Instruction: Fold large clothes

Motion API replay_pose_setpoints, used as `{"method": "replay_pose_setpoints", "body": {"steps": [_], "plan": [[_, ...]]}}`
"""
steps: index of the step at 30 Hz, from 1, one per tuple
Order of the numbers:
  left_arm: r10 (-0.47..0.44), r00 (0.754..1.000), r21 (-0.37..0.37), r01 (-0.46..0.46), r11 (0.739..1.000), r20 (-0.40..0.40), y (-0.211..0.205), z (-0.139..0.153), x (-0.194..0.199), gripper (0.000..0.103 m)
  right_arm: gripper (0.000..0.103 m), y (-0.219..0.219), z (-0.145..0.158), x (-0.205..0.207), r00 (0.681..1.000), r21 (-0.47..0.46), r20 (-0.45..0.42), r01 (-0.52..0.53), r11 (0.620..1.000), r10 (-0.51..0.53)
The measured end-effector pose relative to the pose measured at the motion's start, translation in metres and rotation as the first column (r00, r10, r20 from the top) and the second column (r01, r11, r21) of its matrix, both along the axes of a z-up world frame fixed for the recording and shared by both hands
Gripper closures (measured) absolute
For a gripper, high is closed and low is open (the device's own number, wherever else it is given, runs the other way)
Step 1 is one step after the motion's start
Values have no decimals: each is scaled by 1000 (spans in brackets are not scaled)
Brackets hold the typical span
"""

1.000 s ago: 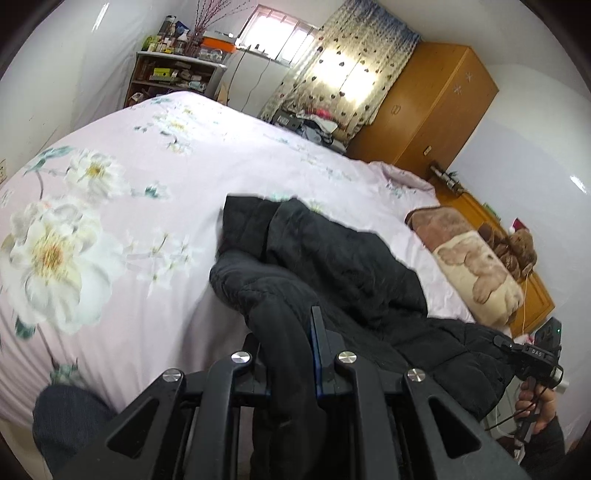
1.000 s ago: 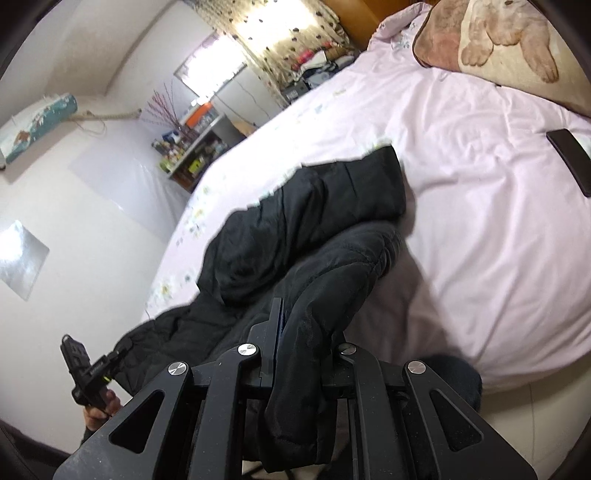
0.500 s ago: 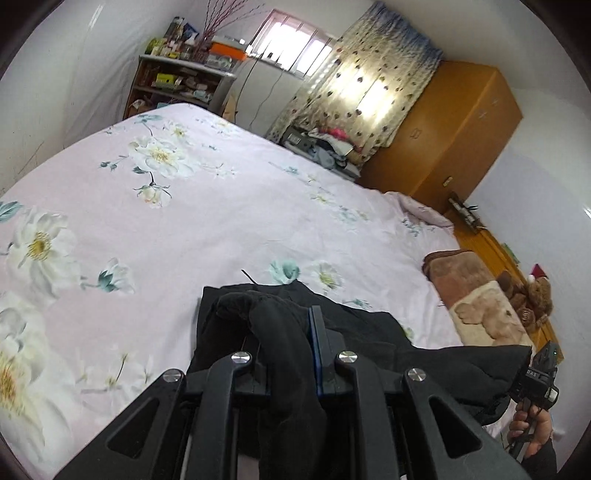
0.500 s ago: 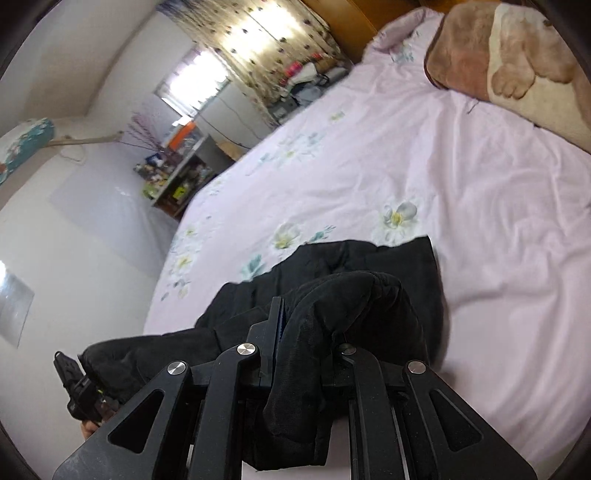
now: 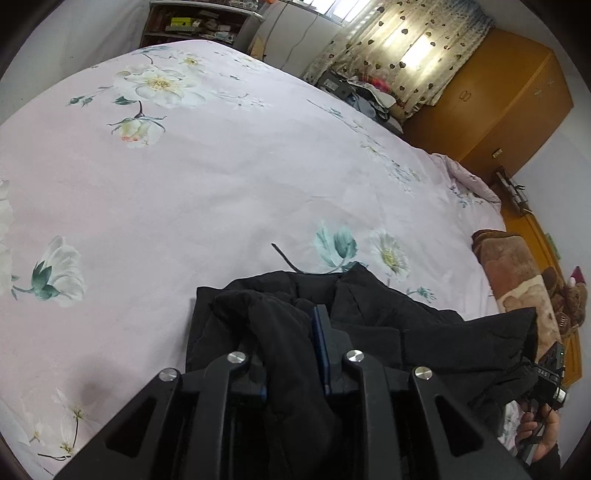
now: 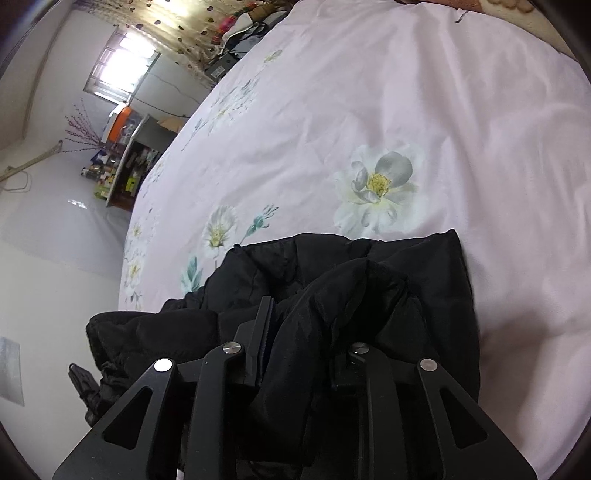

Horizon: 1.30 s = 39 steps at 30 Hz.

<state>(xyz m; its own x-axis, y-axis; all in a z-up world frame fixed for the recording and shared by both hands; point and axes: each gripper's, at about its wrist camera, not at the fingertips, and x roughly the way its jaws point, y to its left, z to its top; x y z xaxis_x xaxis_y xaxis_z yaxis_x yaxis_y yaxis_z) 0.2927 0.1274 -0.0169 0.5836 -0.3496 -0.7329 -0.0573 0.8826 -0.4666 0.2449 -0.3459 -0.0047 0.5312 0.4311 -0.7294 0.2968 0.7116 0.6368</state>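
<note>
The black jacket (image 5: 388,325) lies bunched on the pink floral bed (image 5: 221,184). A fold of it sits between the jaws of the left tool (image 5: 291,332) and right tool (image 6: 314,314), which have just been opening; whether they still pinch it is unclear.

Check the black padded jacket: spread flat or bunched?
Bunched. The black padded jacket lies in rumpled, doubled-over layers on the pink floral bedsheet, one thick fold humped between each gripper's fingers.

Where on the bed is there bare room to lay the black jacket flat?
Bare sheet lies beyond the black jacket, across the bedspread up to the shelf, and beside its right edge in the right wrist view. The brown pillow crowds the headboard side.
</note>
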Motion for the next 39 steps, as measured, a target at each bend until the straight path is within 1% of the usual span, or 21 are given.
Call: {"method": "replay_pose_setpoints", "body": {"steps": [1,3,5,6,8,11,14,17,18,20,22,24,26,29,31,33,34,36,37,38,39], "plan": [[-8,1000,-21,8,1000,-1,3,4,-2,79,71,-3,7,-4,1000,21,22,-2,1000,2],[-17,1000,-80,16,997,-5,10,14,-3,70,50,-10,22,-14,997,81,79,-6,997,-1],[-12,1000,-153,15,988,20,20,30,-9,60,35,-16,41,-25,990,118,139,7,993,-23],[-10,999,-176,16,984,35,23,38,-11,55,33,-20,53,-33,983,117,176,26,993,-46],[-4,998,-209,18,978,64,27,51,-17,49,33,-17,70,-38,972,85,227,46,995,-64],[-8,996,-192,25,981,87,23,62,-19,44,33,-9,90,-48,957,-22,287,55,998,-46],[1,996,-200,17,980,92,24,63,-19,41,33,10,95,-53,947,-122,320,27,992,14],[21,995,-197,-1,980,98,28,60,-19,33,33,31,82,-51,955,-243,282,-23,970,93],[33,994,-175,-14,985,107,30,60,-20,28,33,34,75,-51,958,-274,261,-47,961,122],[62,987,-132,-43,990,145,35,67,-23,24,33,42,59,-46,966,-340,205,-80,937,157],[70,982,-110,-51,993,177,41,73,-26,19,33,41,48,-44,970,-372,184,-80,925,158],[66,981,-47,-58,997,180,42,72,-23,13,33,34,45,-42,972,-378,192,-57,924,139],[18,991,16,-21,1000,135,35,58,-11,13,33,25,43,-35,973,-368,199,-39,929,120],[-50,998,70,48,996,25,20,24,16,13,33,20,36,-17,976,-364,169,-69,929,139],[-69,998,111,70,991,-13,10,7,31,14,33,17,30,-2,976,-355,145,-104,929,165],[-88,996,112,91,990,-30,1,-1,43,15,33,13,22,12,976,-311,119,-139,940,183],[-99,995,108,101,989,-26,-3,-3,47,17,33,13,19,16,975,-295,111,-150,944,190],[-108,994,126,108,986,-7,-13,1,51,34,34,14,15,23,975,-269,78,-182,946,209],[-110,994,153,107,982,10,-19,4,50,39,40,14,15,24,973,-260,81,-187,947,214],[-114,993,191,105,976,34,-25,7,50,49,70,15,17,23,974,-267,89,-179,947,210],[-116,992,218,103,971,50,-29,9,50,57,83,16,18,22,975,-278,86,-175,945,206]]}}
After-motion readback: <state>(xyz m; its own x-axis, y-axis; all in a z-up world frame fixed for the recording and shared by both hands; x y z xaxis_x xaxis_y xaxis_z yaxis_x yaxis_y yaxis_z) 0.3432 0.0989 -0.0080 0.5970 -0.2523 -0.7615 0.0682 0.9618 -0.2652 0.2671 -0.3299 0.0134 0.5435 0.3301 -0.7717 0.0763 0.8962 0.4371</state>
